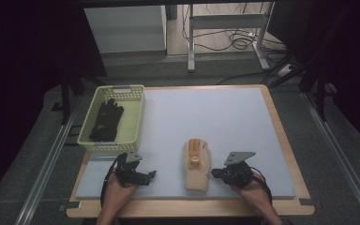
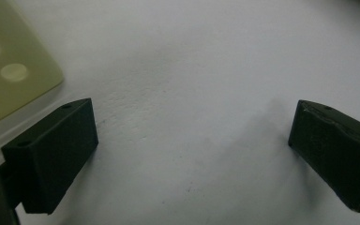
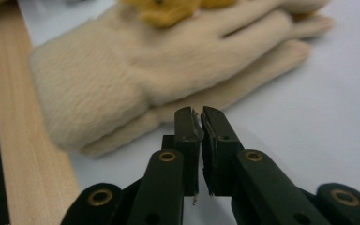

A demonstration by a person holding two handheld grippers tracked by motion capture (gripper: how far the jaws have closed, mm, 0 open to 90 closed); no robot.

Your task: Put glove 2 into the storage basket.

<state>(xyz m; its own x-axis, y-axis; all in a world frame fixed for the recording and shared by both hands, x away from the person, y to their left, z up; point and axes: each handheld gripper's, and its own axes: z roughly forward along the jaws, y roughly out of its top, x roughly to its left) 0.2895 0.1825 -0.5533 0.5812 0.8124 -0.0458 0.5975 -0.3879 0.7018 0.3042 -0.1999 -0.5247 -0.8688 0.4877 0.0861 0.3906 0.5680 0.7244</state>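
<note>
A fluffy beige glove (image 1: 198, 164) with an orange patch on its back lies flat on the pale blue mat (image 1: 215, 112), near the front edge. My right gripper (image 1: 214, 173) sits just right of the glove's cuff, pointing at it. In the right gripper view the jaws (image 3: 200, 113) are pressed together with nothing between them, their tips a short way from the glove (image 3: 136, 84). My left gripper (image 1: 152, 174) rests on the mat left of the glove. Its jaws (image 2: 192, 136) stand wide apart over bare mat.
A pale yellow basket (image 1: 122, 88) holding a black glove (image 1: 107, 120) stands at the mat's left edge; its corner (image 2: 9, 70) lies close to my left gripper. The wooden table border (image 1: 281, 136) frames the mat. Table legs and cables lie beyond the far edge.
</note>
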